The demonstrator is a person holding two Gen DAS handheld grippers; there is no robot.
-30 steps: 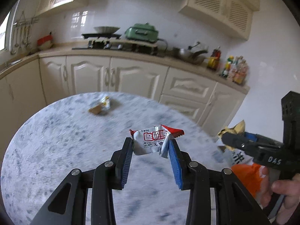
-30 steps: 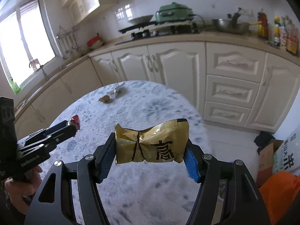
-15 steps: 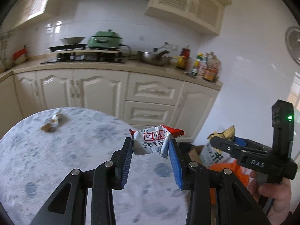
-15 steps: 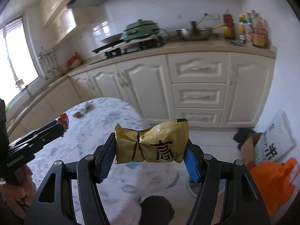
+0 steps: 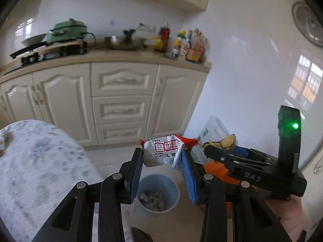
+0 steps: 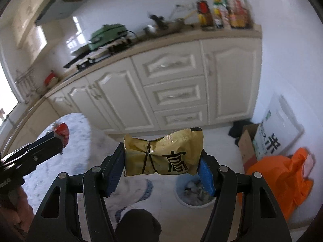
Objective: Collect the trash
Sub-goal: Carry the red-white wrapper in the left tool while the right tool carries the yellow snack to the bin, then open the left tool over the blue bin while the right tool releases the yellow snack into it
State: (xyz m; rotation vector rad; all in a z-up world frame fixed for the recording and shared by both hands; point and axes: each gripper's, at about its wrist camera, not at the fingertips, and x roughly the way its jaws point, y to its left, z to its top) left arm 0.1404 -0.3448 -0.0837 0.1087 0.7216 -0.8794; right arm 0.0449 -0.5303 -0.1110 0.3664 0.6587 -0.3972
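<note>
A: Where does the trash stand right now?

B: Both tongs are loaded. The left gripper [image 5: 162, 158] is closed on a red-and-white wrapper [image 5: 164, 153], and the right gripper [image 6: 161, 157] is clamped on a gold packet [image 6: 163, 154] — each held in the air, just above the blue bin [image 5: 157, 194] on the tiled floor.

A: So how should the drop go?

B: I'd centre each one over the bin's mouth before letting the fingers part, and go low — these are light and likely to flutter sideways. One at a time seems safer, since the two tongs sit close together.

A: What are they made of?

B: Thin crinkled film. The wrapper is crumpled and pinched narrow between blue ribbed pads [image 5: 188, 173]; the gold packet is glossy, puffy, cinched by a dark band. The bin is smooth round plastic, already holding pale scraps.

A: Anything nearby to avoid?

B: An orange plastic bag [image 6: 286, 173] slumps just beside the bin.
</note>
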